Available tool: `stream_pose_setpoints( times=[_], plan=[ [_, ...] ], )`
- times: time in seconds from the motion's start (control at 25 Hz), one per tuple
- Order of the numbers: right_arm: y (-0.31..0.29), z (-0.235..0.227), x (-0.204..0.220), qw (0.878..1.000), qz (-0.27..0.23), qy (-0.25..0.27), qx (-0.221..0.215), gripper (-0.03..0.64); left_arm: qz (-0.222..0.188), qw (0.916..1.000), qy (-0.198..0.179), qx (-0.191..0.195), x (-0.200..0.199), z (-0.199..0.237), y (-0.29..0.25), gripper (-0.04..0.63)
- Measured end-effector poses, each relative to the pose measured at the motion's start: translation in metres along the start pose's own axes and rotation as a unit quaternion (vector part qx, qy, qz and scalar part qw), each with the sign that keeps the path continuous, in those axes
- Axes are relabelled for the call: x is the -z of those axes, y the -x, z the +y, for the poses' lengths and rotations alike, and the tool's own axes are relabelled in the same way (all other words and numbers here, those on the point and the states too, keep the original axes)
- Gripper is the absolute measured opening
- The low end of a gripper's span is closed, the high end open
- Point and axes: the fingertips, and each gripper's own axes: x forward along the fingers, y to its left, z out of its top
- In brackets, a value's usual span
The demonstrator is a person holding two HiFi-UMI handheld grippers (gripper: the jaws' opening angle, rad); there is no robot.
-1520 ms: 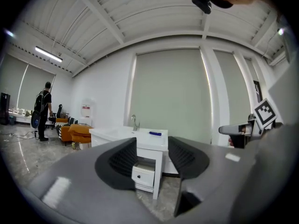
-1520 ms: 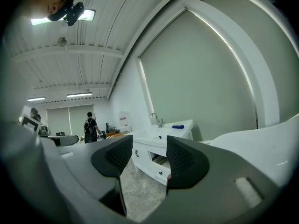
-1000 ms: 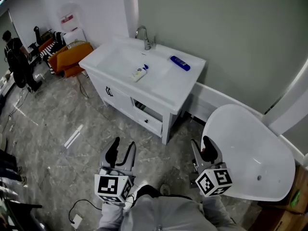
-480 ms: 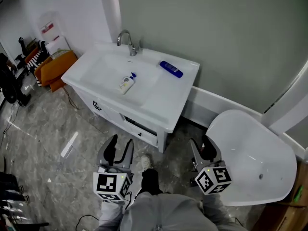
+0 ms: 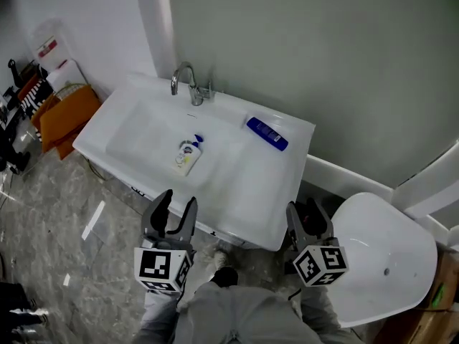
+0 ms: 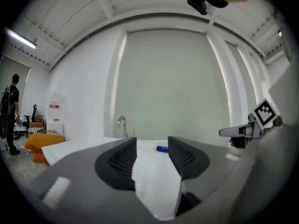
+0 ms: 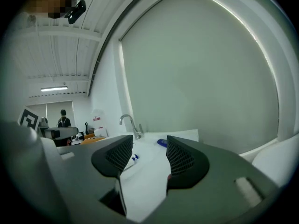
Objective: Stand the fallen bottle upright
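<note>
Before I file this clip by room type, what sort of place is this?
Probably a bathroom, perhaps a mock-up in a larger hall: a white vanity with a sink basin and chrome faucet, a white freestanding bathtub beside it, and a toiletry bottle lying in the basin.

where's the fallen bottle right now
Head view: the white bottle lies on its side in the sink basin, in front of the faucet, left of the blue item.
</note>
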Motion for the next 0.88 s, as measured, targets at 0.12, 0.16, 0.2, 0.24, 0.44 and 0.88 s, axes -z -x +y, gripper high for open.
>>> stream_pose_setpoints(
  times=[0.12,0.16,0.2,0.24,0.44,0.88],
  plan=[
    [-0.039,0.002,-0.006,1.0,-0.001,0.004,0.016,0.224,0.002,0.9999,0.0,0.014,-0.002,0.025,-0.037,0.259],
    [-0.049,0.003,-0.007,1.0,0.0,0.006,0.021,0.224,0.003,0.9998,0.001,0.019,-0.002,0.032,-0.047,0.259],
    [-0.06,0.004,-0.008,1.0,0.001,0.008,0.025,0.224,0.004,0.9997,0.002,0.024,-0.001,0.039,-0.057,0.259],
    [-0.069,0.006,-0.009,1.0,0.002,0.01,0.028,0.224,0.004,0.9996,0.004,0.028,-0.001,0.045,-0.067,0.259],
    [-0.113,0.006,-0.014,0.999,0.013,0.033,0.037,0.224,0.007,0.9988,0.014,0.045,0.001,0.064,-0.107,0.259],
    [-0.216,0.002,-0.002,0.986,0.092,0.139,-0.009,0.225,0.006,0.9987,0.027,0.042,0.006,0.08,-0.145,0.259]
  ],
)
